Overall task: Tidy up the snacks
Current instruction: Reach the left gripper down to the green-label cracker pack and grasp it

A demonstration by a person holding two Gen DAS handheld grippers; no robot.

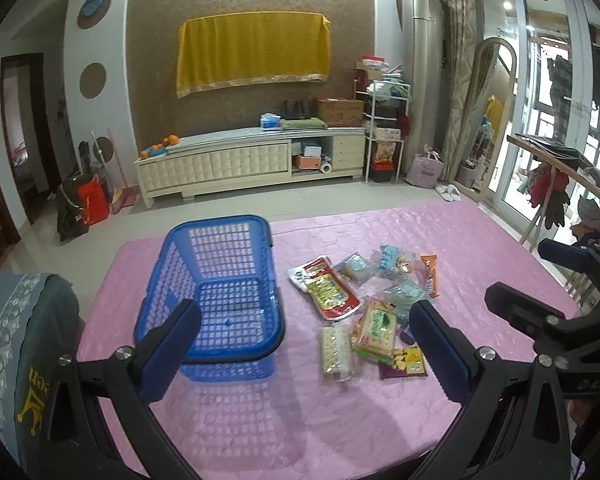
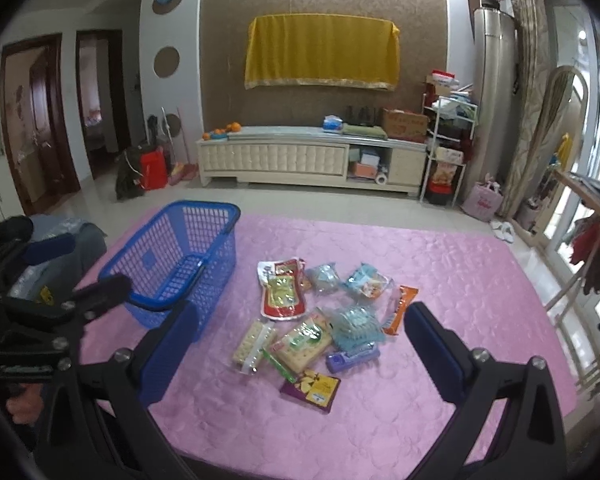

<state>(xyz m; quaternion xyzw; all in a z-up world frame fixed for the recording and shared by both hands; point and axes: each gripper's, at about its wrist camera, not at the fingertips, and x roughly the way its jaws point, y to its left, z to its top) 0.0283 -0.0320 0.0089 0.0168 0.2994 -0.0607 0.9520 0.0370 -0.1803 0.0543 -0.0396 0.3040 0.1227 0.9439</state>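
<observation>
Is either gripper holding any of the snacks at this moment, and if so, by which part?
Nothing is held. The left gripper and right gripper are both open above the table, and all snacks lie loose beside the blue basket.

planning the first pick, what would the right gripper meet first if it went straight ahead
Probably the green cracker pack at the near side of the snack pile, between the open right gripper fingers; depth is uncertain.
</observation>
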